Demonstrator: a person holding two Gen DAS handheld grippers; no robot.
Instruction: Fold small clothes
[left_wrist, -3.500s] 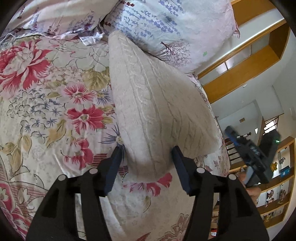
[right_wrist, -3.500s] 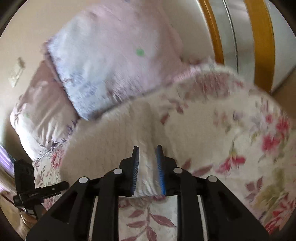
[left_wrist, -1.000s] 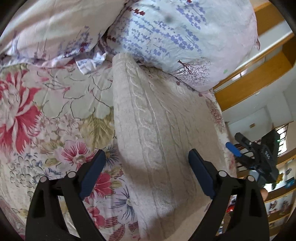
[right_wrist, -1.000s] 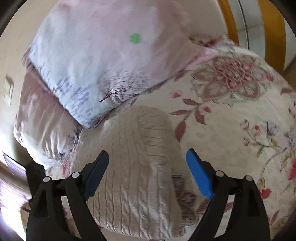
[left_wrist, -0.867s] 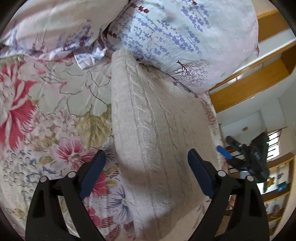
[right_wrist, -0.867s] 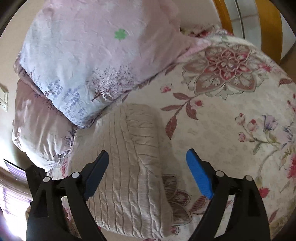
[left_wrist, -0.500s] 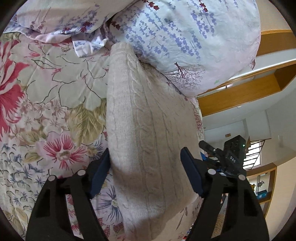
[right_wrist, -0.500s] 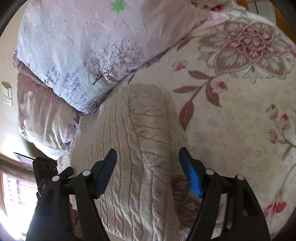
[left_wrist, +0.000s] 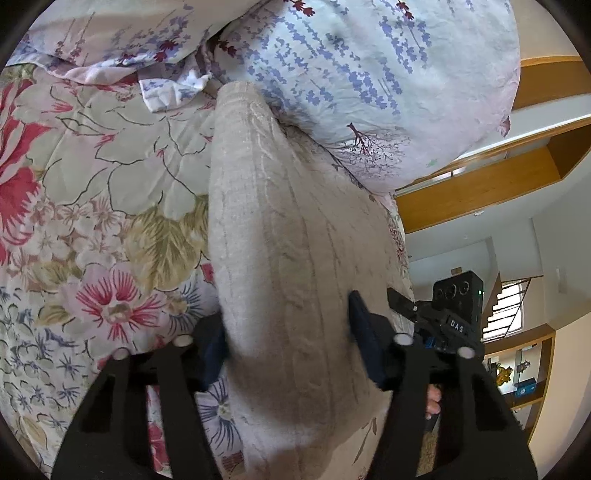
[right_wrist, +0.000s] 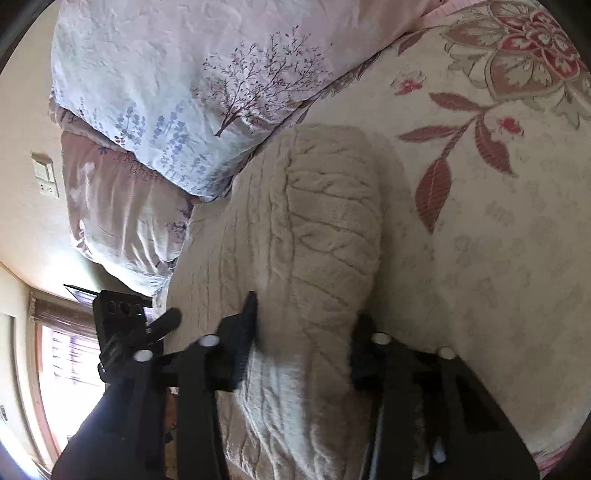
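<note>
The cream cable-knit sweater (left_wrist: 280, 258) lies folded into a long strip on the floral bedspread (left_wrist: 92, 192), its far end touching the lavender-print pillow (left_wrist: 369, 74). Left tool (left_wrist: 286, 343) straddles the near end, fingers apart, fabric bulging between them; grip not confirmed. Right tool (right_wrist: 303, 332) likewise straddles its fold, unclamped. Recommendation: close both on all layers together, level, before lifting, lest the inner layers slip.

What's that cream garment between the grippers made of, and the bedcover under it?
The cream sweater looks like a thick, soft knit, probably wool or acrylic: raised cable ribs and a fuzzy matte surface. The floral bedcover looks like printed woven cotton, matte, with stitched quilting lines; the fibre is a guess.
</note>
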